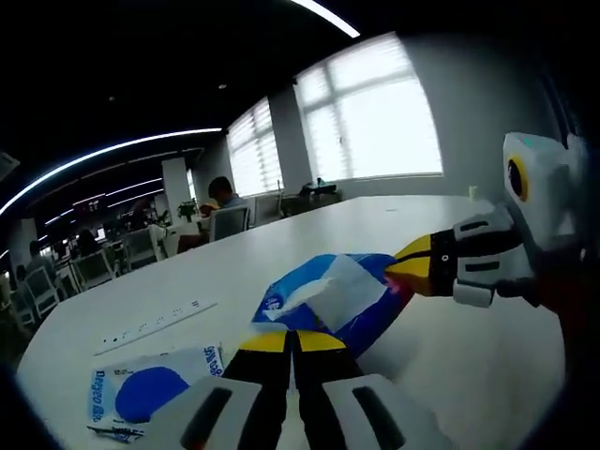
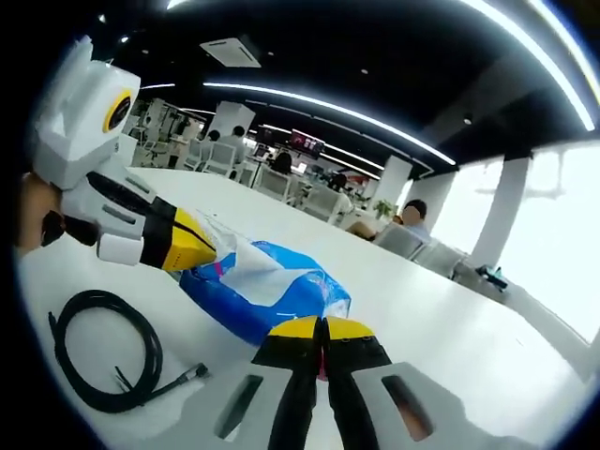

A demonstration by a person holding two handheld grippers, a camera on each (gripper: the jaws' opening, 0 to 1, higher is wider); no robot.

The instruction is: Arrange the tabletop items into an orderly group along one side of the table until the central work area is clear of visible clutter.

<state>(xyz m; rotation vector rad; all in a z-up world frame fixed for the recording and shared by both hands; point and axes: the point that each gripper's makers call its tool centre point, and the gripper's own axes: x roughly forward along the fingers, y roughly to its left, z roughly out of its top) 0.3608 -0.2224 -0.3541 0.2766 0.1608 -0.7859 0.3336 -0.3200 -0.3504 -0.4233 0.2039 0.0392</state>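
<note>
In the left gripper view, the left tool (image 1: 292,343) rises from 6 o'clock with its yellow-tipped jaws pressed together on the near edge of a blue and white tissue pack (image 1: 328,298), which sits at the centre of the white worktop (image 1: 281,244). The right tool (image 1: 405,267) enters from 3 o'clock and pinches the same pack at its far corner. A second blue and white pack (image 1: 150,389) lies flat at 8 o'clock, apart from the first, and a white power strip (image 1: 155,325) lies just beyond it towards 9 o'clock.

In the right gripper view, the right tool (image 2: 322,330) stands at 6 o'clock, jaws closed on the edge of the tissue pack (image 2: 262,291). The left tool (image 2: 202,246) comes in from 9 o'clock and grips the pack's opposite end. A coiled black cable (image 2: 103,352) rests on the worktop (image 2: 450,328) at 8 o'clock, near the pack but not touching it. Seated people and office chairs show in the background beyond the worktop, towards 12 o'clock
</note>
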